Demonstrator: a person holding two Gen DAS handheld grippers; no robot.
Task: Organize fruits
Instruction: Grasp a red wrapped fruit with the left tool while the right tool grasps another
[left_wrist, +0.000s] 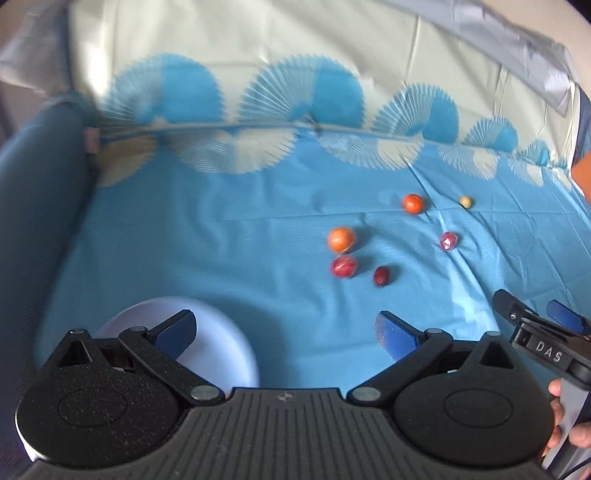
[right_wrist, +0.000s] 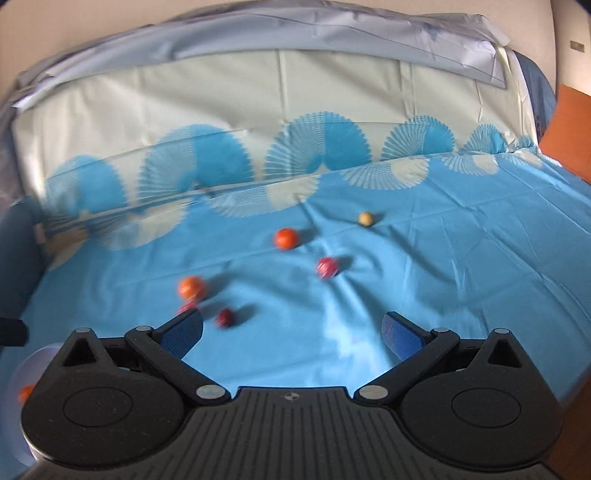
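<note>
White bowl holds orange fruit.

Two handheld grippers share one build: a ribbed black plastic body, paired round textured housings, silver pivot screws and blue-padded black fingers. The right gripper carries a "DAS" label above a grey handle in a hand.
</note>
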